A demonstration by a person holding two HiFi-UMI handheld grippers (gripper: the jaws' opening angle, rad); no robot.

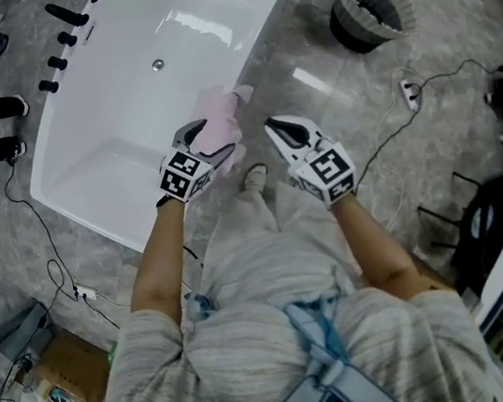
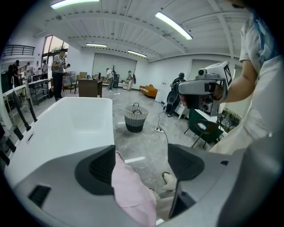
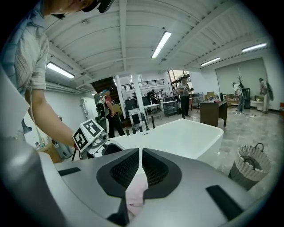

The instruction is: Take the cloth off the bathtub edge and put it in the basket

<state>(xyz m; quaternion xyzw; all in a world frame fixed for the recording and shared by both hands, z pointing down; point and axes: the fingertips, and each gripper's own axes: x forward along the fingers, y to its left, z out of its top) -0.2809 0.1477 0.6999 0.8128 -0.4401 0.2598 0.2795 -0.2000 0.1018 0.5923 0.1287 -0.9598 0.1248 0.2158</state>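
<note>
The person's grey-and-black two-jaw left gripper (image 1: 209,143) is held out ahead of the body on a bare left forearm (image 1: 158,267) and slants forward and down. Its jaws stand wide apart, and a soft pink cloth (image 2: 133,195) lies in the gap, close against the left-hand jaw, with neither pad pressing it. The matching right gripper (image 1: 280,129) sits just beside it at about the same reach, on the bare right forearm (image 1: 376,242), tilted down less steeply. Its jaws are closed together with nothing clamped between them. Each gripper's black-and-white marker cube (image 1: 181,173) faces up near the wrist, and both elbows are bent
</note>
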